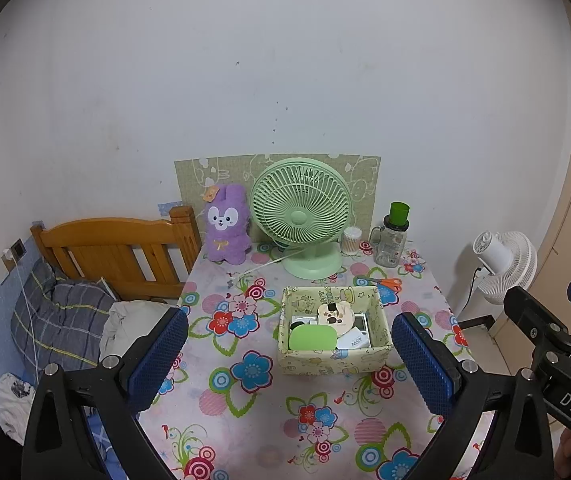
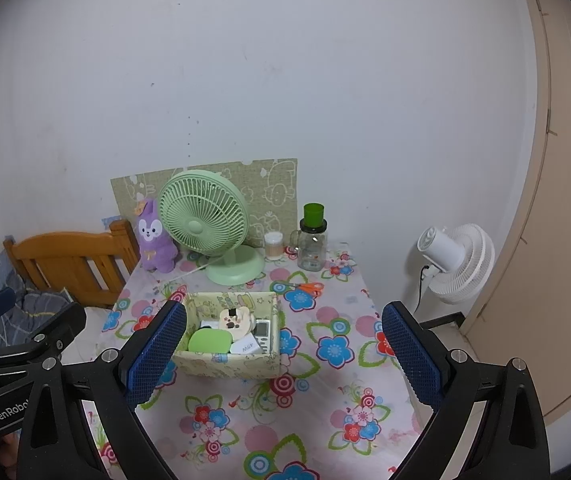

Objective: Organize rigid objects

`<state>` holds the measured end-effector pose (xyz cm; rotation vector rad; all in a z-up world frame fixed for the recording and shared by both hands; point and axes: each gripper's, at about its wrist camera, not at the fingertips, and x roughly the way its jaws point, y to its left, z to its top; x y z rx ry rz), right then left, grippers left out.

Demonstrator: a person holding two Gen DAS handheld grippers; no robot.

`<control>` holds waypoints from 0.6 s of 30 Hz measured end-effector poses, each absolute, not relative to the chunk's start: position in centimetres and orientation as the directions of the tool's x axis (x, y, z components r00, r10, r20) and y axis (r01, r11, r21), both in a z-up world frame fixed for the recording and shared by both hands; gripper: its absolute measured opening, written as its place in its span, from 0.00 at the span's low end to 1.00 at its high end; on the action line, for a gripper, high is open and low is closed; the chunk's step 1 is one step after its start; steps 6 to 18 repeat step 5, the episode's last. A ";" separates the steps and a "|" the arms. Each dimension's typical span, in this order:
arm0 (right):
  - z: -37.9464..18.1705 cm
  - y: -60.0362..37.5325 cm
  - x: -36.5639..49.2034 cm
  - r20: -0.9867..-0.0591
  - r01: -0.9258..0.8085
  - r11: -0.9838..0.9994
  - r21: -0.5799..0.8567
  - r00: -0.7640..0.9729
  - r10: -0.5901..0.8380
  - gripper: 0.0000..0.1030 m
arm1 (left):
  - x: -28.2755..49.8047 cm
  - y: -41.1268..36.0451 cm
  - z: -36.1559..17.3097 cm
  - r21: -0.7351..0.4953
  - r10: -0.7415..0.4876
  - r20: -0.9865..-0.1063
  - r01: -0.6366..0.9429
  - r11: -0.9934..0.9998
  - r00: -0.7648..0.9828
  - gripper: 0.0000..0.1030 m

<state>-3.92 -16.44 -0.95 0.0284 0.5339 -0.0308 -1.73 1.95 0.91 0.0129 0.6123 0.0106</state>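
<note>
A pale yellow patterned storage box (image 1: 333, 360) (image 2: 225, 364) stands mid-table. Inside lie a green rounded case (image 1: 312, 338) (image 2: 210, 341), a bear-shaped cream item (image 1: 333, 313) (image 2: 234, 319), a white remote with buttons (image 2: 264, 330) and a small white box (image 1: 352, 340) (image 2: 245, 346). Orange-handled scissors (image 1: 381, 283) (image 2: 305, 287) lie on the cloth behind the box. My left gripper (image 1: 289, 360) is open and empty, above the near table. My right gripper (image 2: 283, 354) is open and empty beside it.
A green desk fan (image 1: 303, 216) (image 2: 205, 224), a purple plush rabbit (image 1: 227, 226) (image 2: 153, 240), a cotton-swab jar (image 1: 351, 240) and a green-capped bottle (image 1: 393, 236) (image 2: 312, 240) line the back. A wooden bed (image 1: 113, 252) is at the left, a white floor fan (image 1: 505, 264) (image 2: 457, 264) at the right.
</note>
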 end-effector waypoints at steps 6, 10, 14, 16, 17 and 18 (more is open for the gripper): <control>-1.0 -16.5 -4.0 -0.512 0.034 0.999 0.022 0.859 -0.018 0.97 | -1.8 1.9 1.0 0.014 0.013 -0.576 -0.006 1.000 0.817 1.00; -1.0 -16.5 -4.0 -0.512 0.034 0.999 0.022 0.859 -0.018 0.97 | -1.8 1.9 1.0 0.014 0.013 -0.576 -0.006 1.000 0.817 1.00; -1.0 -16.5 -4.0 -0.512 0.034 0.999 0.022 0.859 -0.018 0.97 | -1.8 1.9 1.0 0.014 0.013 -0.576 -0.006 1.000 0.817 1.00; -1.0 -16.5 -4.0 -0.512 0.034 0.999 0.022 0.859 -0.018 0.97 | -1.8 1.9 1.0 0.014 0.013 -0.576 -0.006 1.000 0.817 1.00; -1.0 -16.5 -4.0 -0.512 0.034 0.999 0.022 0.859 -0.018 0.97 | -1.8 1.9 1.0 0.014 0.013 -0.576 -0.006 1.000 0.817 1.00; -1.0 -16.5 -4.0 -0.512 0.034 0.999 0.022 0.859 -0.018 0.97 | -1.8 1.9 1.0 0.014 0.013 -0.576 -0.006 1.000 0.817 1.00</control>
